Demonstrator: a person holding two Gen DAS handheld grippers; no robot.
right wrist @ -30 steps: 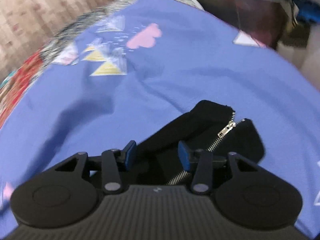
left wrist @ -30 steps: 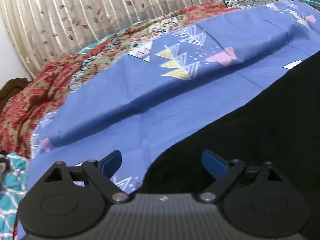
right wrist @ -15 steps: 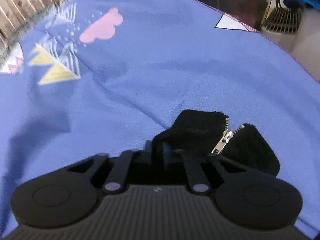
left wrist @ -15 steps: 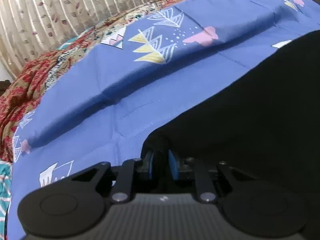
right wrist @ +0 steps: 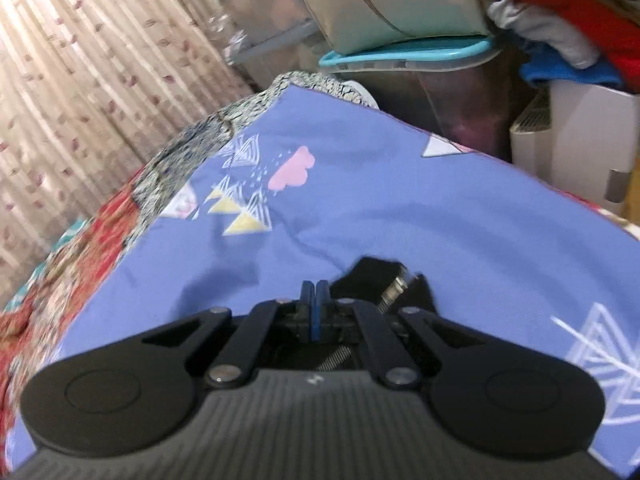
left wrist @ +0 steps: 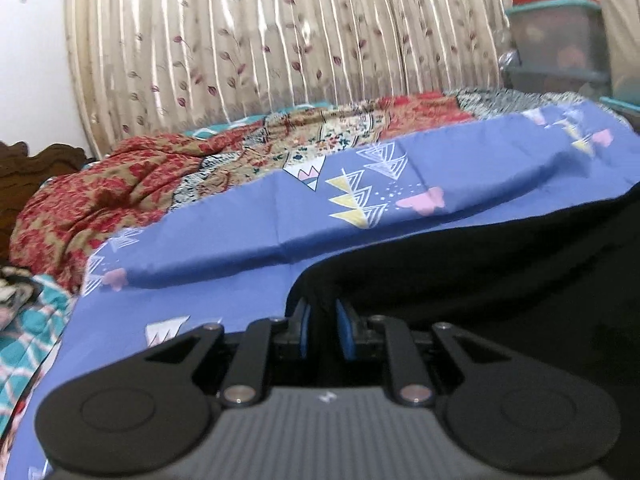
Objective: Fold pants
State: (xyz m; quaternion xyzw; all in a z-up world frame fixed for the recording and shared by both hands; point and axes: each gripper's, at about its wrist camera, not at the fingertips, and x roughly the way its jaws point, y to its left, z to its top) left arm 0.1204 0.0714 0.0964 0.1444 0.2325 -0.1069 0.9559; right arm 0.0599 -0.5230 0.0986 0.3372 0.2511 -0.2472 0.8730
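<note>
The black pants (left wrist: 500, 280) fill the right side of the left wrist view, lying on a blue patterned bed sheet (left wrist: 240, 240). My left gripper (left wrist: 322, 320) is shut on their near edge, black cloth pinched between the blue pads. In the right wrist view only a small bunch of the pants (right wrist: 376, 276) with a metal zipper (right wrist: 394, 290) shows, just right of the fingers. My right gripper (right wrist: 316, 304) is shut on the pants there, pads pressed together and cloth trailing beneath it. Both held edges hang lifted off the sheet (right wrist: 400, 200).
A red floral quilt (left wrist: 100, 200) is heaped along the bed's far side under a cream curtain (left wrist: 280, 40). A dark wooden headboard (left wrist: 24, 168) stands at the left. Teal-lidded plastic storage boxes (right wrist: 400, 60) and piled clothes (right wrist: 568, 12) stand beyond the bed's corner.
Both grippers went from open to shut on the pants, then rose and tilted up with the cloth. More of the curtain and the storage boxes now shows.
</note>
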